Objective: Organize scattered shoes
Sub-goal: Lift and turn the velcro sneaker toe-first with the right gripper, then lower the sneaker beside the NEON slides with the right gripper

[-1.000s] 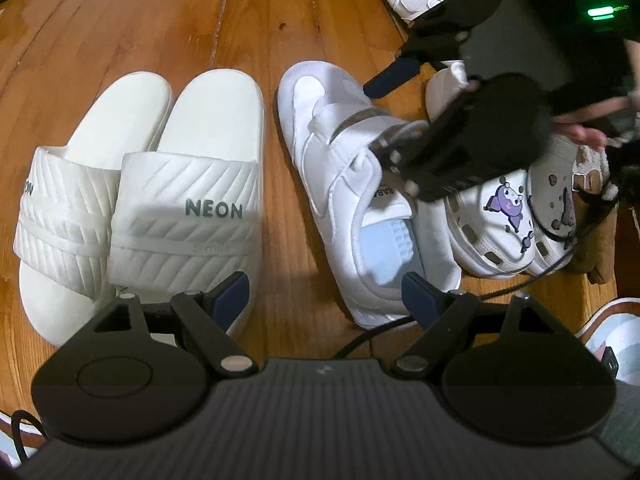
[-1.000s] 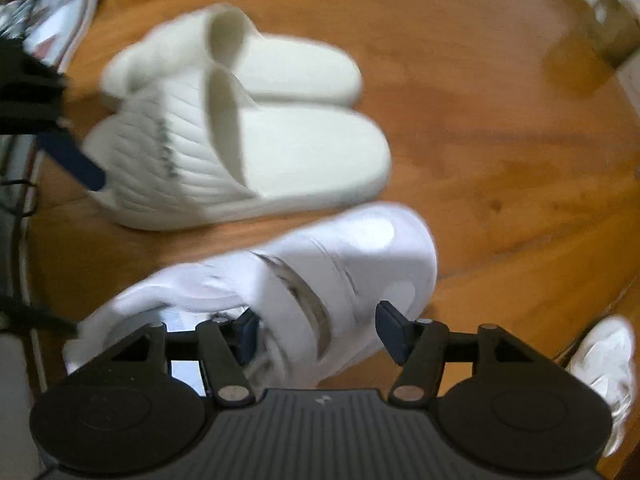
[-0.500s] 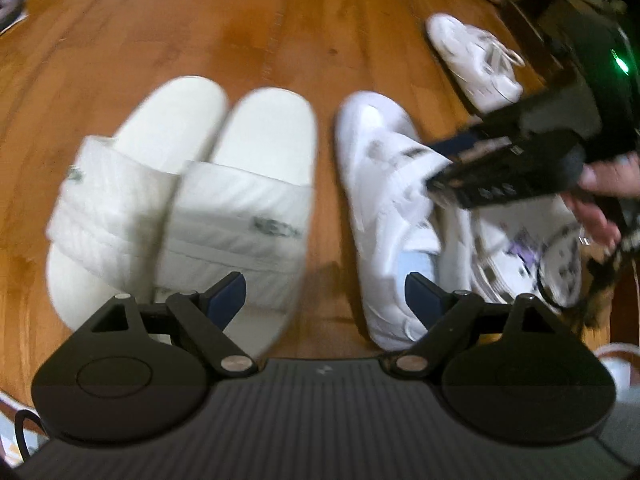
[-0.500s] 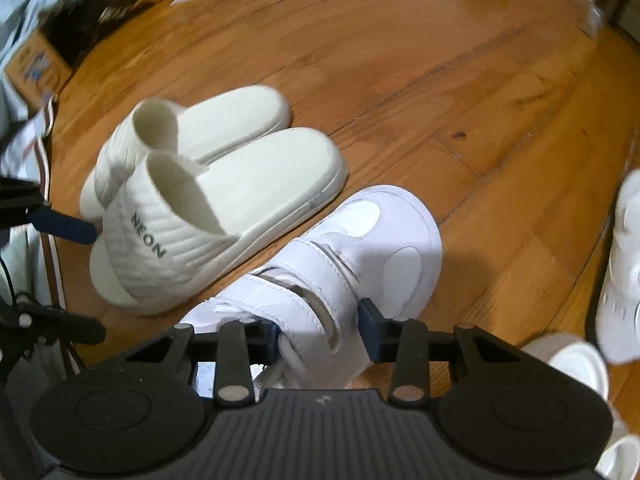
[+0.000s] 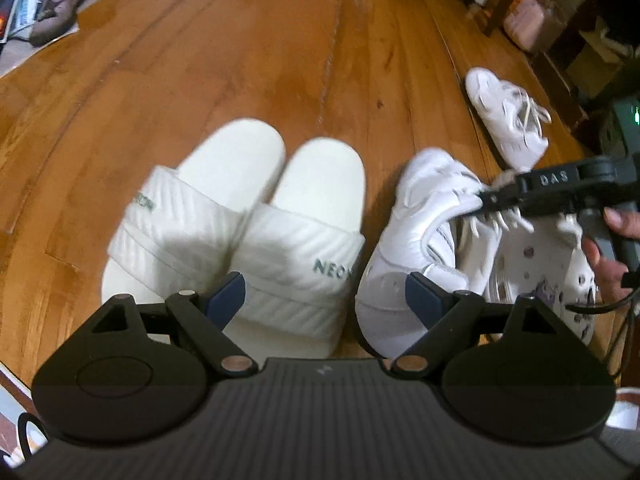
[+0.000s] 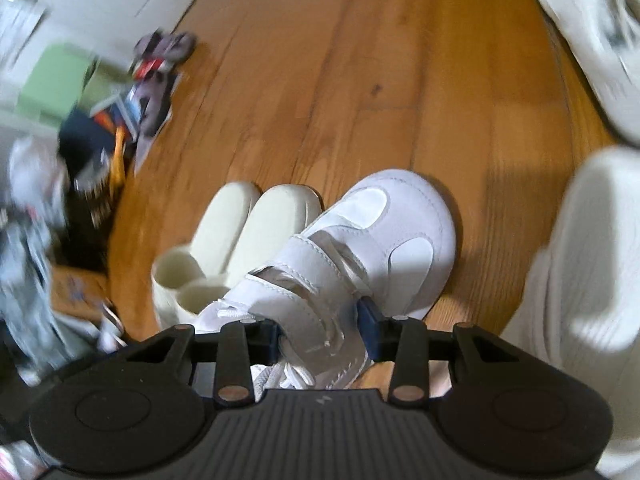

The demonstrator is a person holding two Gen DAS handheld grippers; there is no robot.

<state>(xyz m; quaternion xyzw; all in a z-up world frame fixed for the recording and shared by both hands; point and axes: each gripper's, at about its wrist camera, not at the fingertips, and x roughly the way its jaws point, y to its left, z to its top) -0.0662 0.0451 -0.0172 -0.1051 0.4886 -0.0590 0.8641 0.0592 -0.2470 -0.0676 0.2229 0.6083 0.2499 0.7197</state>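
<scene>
My right gripper point(image 6: 322, 334) is shut on the white strap sneaker point(image 6: 360, 248) at its straps and holds it tilted, toe forward. In the left wrist view the same sneaker point(image 5: 412, 240) is beside the pair of white NEON slides point(image 5: 240, 232), with the right gripper point(image 5: 560, 192) on its tongue. My left gripper point(image 5: 324, 300) is open and empty, just behind the right slide and the sneaker's heel. A second white sneaker point(image 5: 508, 120) lies farther right on the wooden floor. A white clog with charms point(image 5: 548, 264) sits right of the held sneaker.
Grey shoes and papers point(image 5: 56, 4) lie at the far left of the floor. Furniture legs and a pink bag point(image 5: 528, 24) stand at the back right. Clutter of boxes and papers point(image 6: 100, 128) lies left in the right wrist view.
My right gripper has closed on the strap sneaker and lifted and tilted it. The left gripper has drawn back a little and stays open.
</scene>
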